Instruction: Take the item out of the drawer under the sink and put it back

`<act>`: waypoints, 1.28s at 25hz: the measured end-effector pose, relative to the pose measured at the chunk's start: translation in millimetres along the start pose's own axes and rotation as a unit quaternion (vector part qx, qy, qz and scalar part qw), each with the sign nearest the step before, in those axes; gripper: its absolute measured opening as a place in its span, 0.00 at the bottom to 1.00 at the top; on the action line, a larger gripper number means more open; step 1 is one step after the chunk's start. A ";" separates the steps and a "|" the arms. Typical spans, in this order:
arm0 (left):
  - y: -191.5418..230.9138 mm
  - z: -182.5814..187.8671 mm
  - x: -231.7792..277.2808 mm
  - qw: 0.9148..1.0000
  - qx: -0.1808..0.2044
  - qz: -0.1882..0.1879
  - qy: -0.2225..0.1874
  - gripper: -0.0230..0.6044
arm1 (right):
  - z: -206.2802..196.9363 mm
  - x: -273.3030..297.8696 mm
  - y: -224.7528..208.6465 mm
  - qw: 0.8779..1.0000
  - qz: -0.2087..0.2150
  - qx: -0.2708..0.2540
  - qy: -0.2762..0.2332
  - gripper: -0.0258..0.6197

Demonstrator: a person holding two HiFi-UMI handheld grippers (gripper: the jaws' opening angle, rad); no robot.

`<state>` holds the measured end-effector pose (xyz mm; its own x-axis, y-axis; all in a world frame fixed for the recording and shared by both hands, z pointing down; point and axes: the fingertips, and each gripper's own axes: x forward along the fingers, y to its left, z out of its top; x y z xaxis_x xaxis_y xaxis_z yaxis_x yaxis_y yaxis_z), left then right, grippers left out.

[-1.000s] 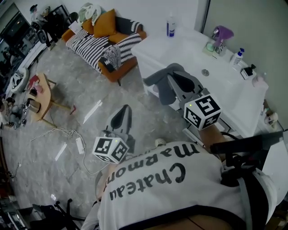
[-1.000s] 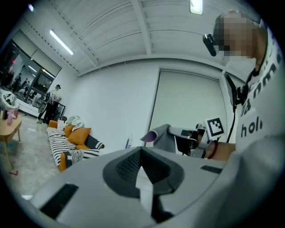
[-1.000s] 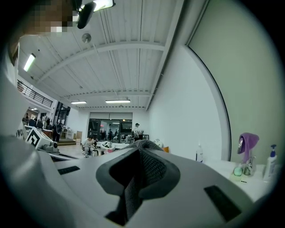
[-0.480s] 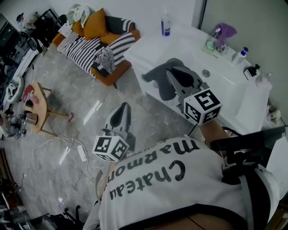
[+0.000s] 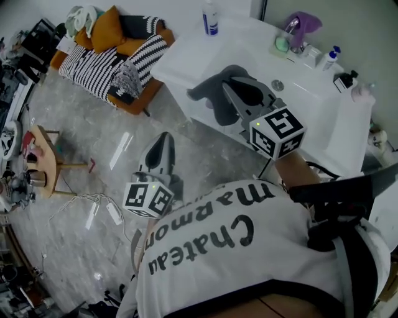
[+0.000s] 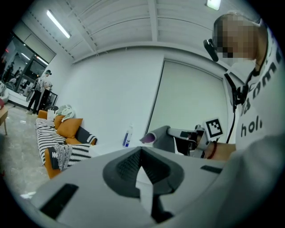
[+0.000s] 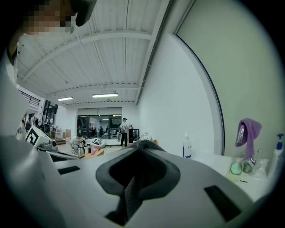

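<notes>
Ahead: white sink vanity (image 5: 186,56), with bottle (image 5: 210,18) and purple cloth (image 5: 303,23) draped over tap on top. Striped sofa (image 5: 102,62) and small wooden table (image 5: 45,152) off to left, well apart. In front of vanity hangs right gripper (image 5: 214,87), covering its front; drawer and item cannot be made out. Lower, over floor: left gripper (image 5: 163,140). Both jaw pairs pressed together, nothing between. Person's shirt (image 5: 249,248) blocks lower frame.

White black-lettered T-shirt (image 5: 249,261); grey left tool (image 5: 163,140), right tool (image 5: 211,94).
</notes>
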<state>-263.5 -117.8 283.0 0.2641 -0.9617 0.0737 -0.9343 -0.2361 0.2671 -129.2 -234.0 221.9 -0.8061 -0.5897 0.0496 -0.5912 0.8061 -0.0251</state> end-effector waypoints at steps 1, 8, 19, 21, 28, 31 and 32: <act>0.6 0.6 2.8 1.000 0.002 -0.002 0.000 0.05 | -1.1 1.5 -2.3 1.000 -0.003 0.001 -0.001 0.09; 10.2 7.1 24.0 1.000 -0.005 -0.026 0.011 0.05 | -3.9 9.3 -22.1 0.999 -0.037 0.019 0.004 0.09; 27.7 33.8 74.7 0.990 0.033 -0.135 0.034 0.05 | 11.3 9.0 -46.0 0.988 -0.149 0.032 -0.028 0.09; 43.6 44.3 82.4 0.987 0.036 -0.152 0.039 0.05 | 15.7 20.8 -45.5 0.984 -0.171 0.037 -0.033 0.09; 95.0 69.7 94.0 0.976 0.038 -0.207 0.049 0.05 | 26.2 52.6 -33.2 0.970 -0.236 0.041 -0.049 0.09; 116.3 78.7 96.8 0.972 0.046 -0.226 0.052 0.05 | 31.0 65.0 -26.2 0.963 -0.260 0.040 -0.058 0.09; 123.4 80.7 97.9 0.970 0.049 -0.233 0.054 0.05 | 32.5 69.3 -23.8 0.961 -0.267 0.041 -0.062 0.09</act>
<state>-372.3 -252.3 245.7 0.6811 -0.7289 0.0695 -0.7250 -0.6580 0.2036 -171.8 -295.7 193.5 -0.3812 -0.9235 -0.0429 -0.9172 0.3836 -0.1074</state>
